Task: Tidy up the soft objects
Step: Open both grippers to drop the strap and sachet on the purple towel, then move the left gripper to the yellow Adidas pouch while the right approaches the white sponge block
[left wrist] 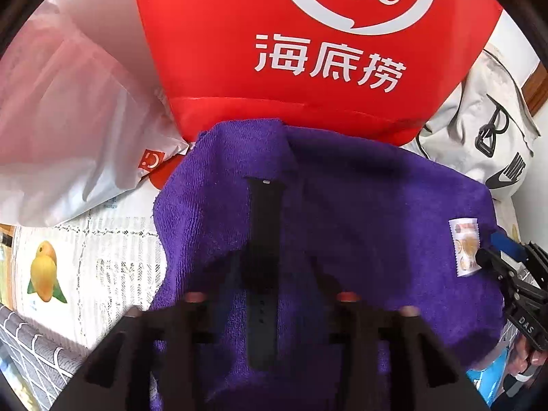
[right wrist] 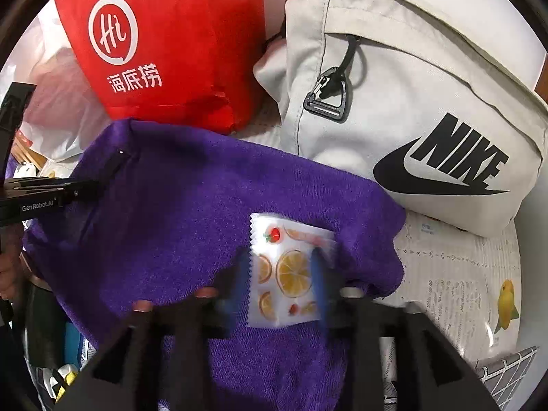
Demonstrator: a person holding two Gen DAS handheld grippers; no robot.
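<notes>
A purple towel [left wrist: 359,205] lies spread over the table; it also shows in the right wrist view [right wrist: 178,212]. A black watch strap [left wrist: 263,239] lies lengthwise on it. My left gripper [left wrist: 272,274] is open with the strap between its fingers. A small fruit-print packet [right wrist: 291,270] lies on the towel; it also shows at the right in the left wrist view [left wrist: 465,246]. My right gripper [right wrist: 281,281] is open, its blue fingers on either side of the packet. The right gripper [left wrist: 507,257] appears at the far right in the left wrist view; the left gripper [right wrist: 51,191] at the left in the right wrist view.
A red bag with white lettering [left wrist: 308,51] stands behind the towel. A grey Nike backpack [right wrist: 411,102] sits at the back right. A white plastic bag [left wrist: 68,120] lies at the left. A mango-print tablecloth [left wrist: 85,257] covers the table.
</notes>
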